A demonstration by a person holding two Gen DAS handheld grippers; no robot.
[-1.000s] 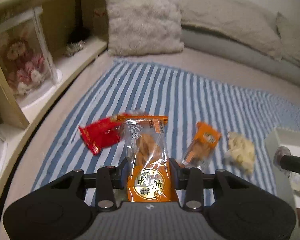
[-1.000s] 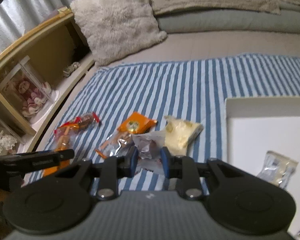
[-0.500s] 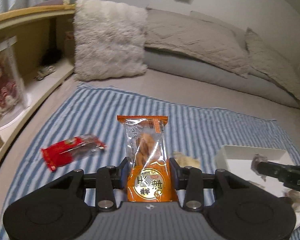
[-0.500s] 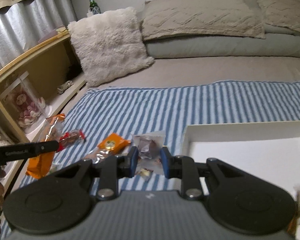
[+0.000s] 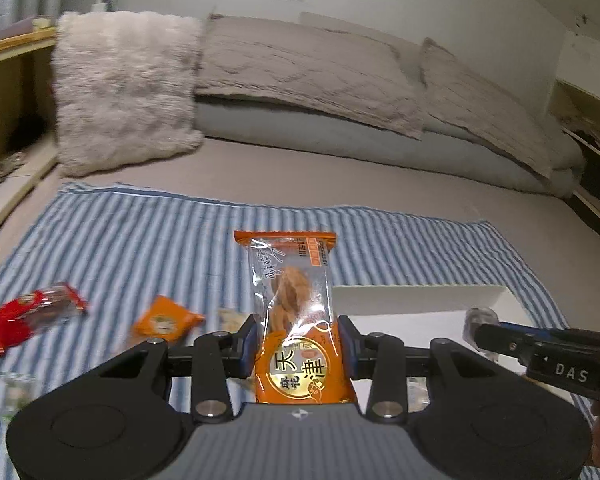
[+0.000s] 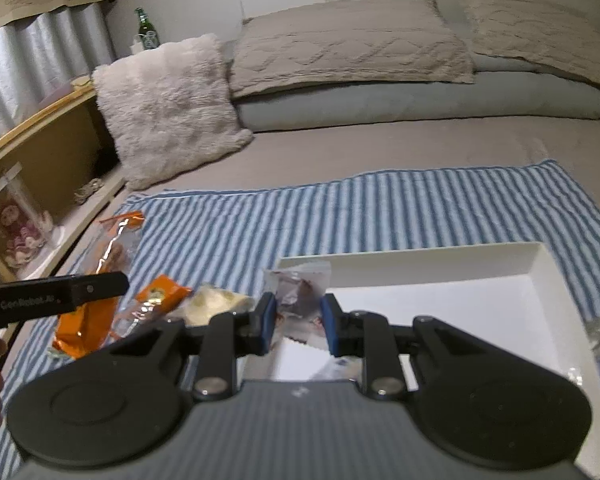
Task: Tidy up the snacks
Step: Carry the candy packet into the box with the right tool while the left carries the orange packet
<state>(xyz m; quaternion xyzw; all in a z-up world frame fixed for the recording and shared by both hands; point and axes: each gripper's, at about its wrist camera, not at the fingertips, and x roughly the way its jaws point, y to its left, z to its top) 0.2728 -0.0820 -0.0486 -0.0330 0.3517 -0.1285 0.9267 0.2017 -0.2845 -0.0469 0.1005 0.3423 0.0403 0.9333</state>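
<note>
The left hand-held gripper [image 5: 298, 338] clamps an orange twist-snack packet [image 5: 296, 320], held upright above the striped blanket [image 5: 140, 232], left of the white box [image 6: 540, 264]. The right hand-held gripper [image 6: 298, 316] pinches a clear brown-snack packet [image 6: 300, 292] at that box's near-left edge.

Orange snack packet [image 5: 300, 320], clamped upright in the left gripper [image 5: 299, 340], is showing big Chinese characters 天津 plus smaller 麻花 inside a gold ring on its lower orange panel. More print is running down the clear upper half and the orange top strip, too small to read. Right gripper's [image 5: 548, 356] black body is showing white letters "DAS" in the left wrist view. In the right wrist view, the left gripper's side is carrying faint grey lettering, looks like "GenRobot.AI", blurred, not certain.
</note>
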